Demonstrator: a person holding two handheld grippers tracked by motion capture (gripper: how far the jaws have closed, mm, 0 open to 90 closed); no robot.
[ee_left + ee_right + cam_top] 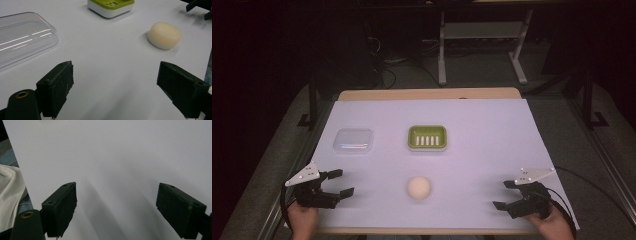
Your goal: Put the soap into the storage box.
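The pale cream, rounded bar of soap (418, 188) lies loose on the white sheet covering the desk (492, 150), near the front edge & roughly on the centre line, w/ nothing touching it. It's a squat puck, almost round seen from above, so no real long axis to line up on; any approach angle should do, I'd say. Straight behind it, toward the far side, sits the green slotted soap dish w/ white base (427, 137), well apart from the soap; left of the dish is the clear plastic lid (353, 140), lying flat. The key relation: soap lies between the two grippers, about level w/ them front-to-back. Left gripper (338, 183) is at the front-left, jaws spread wide & holding nothing; in the left gripper view the soap (164, 35) sits ahead & off to the right of its jaw line, so it'd need to swing right to centre on it. Right gripper (505, 194) is at the front-right, also wide open & empty, its own view looking at bare white sheet. Left looks a bit nearer to the soap than right, though not by much, so either could take it; left seems the likelier pick.
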